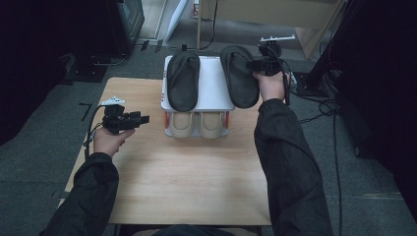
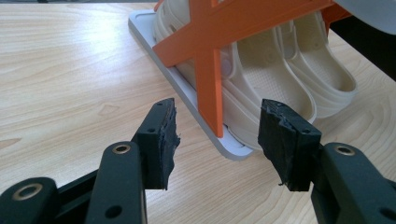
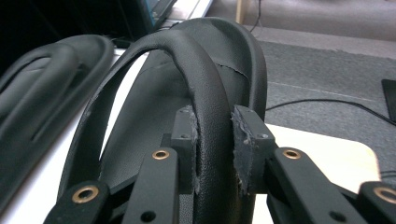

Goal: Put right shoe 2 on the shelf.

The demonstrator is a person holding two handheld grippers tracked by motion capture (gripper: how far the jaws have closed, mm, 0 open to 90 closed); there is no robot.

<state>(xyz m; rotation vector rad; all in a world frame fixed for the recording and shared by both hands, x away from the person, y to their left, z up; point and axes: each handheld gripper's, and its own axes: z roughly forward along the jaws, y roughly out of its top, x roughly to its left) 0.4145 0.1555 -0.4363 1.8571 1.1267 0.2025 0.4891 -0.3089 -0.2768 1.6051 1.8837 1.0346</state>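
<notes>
The right gripper was clamped on the strap of the right black slipper — that one hung over the right edge of the white rack top, next to the other black slipper lying flat on it. The left gripper sat with jaws apart and empty, over the wooden table near the beige slippers on the lower shelf.

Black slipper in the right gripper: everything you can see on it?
The right black slipper is a matte, leather-look slide with a wide arched strap over a dark footbed. The right gripper is clamped on that strap. It lies lengthwise at the right edge of the white rack top, partly overhanging, apart from its twin.
</notes>
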